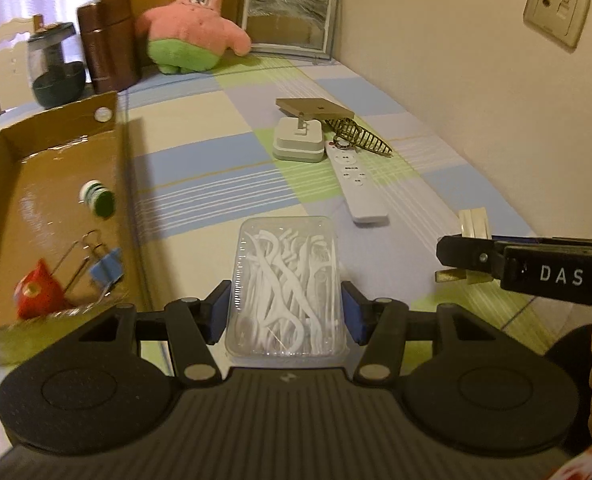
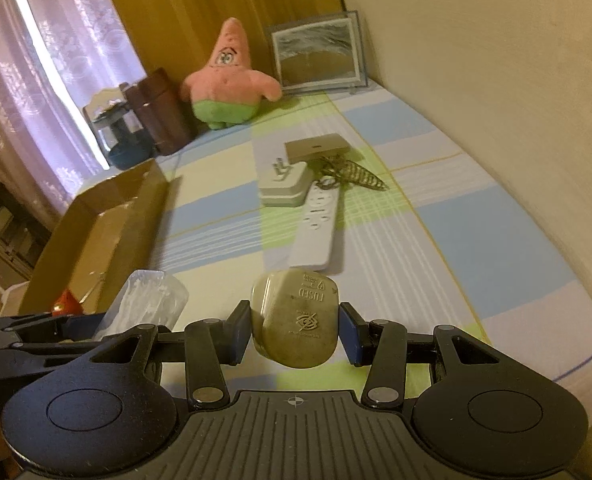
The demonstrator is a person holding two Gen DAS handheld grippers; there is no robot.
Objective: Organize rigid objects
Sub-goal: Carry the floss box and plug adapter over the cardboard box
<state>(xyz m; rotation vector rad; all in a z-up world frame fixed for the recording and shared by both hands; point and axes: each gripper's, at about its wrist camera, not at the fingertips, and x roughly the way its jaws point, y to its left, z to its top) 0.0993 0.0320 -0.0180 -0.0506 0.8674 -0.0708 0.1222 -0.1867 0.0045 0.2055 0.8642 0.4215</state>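
Both grippers loaded: left gripper (image 1: pixel 286 306) clamps a clear floss-pick box (image 1: pixel 284 286), right gripper (image 2: pixel 294 330) clamps a beige fused plug (image 2: pixel 296 320).

Each load hangs above the checked tablecloth (image 1: pixel 200 184), gripped only near its rear end, so the smooth plastic could pivot or slide out between the blue pads (image 1: pixel 351 316) if a hand tilts or jolts. The cardboard box (image 1: pixel 56 184) lies to the left, already holding a small green bottle (image 1: pixel 98 198), a binder clip (image 1: pixel 106 268) and a red item (image 1: pixel 36 294); clipping its raised wall could knock a load free. Both grippers point downward at a slant, side by side, the right one just right of the left.
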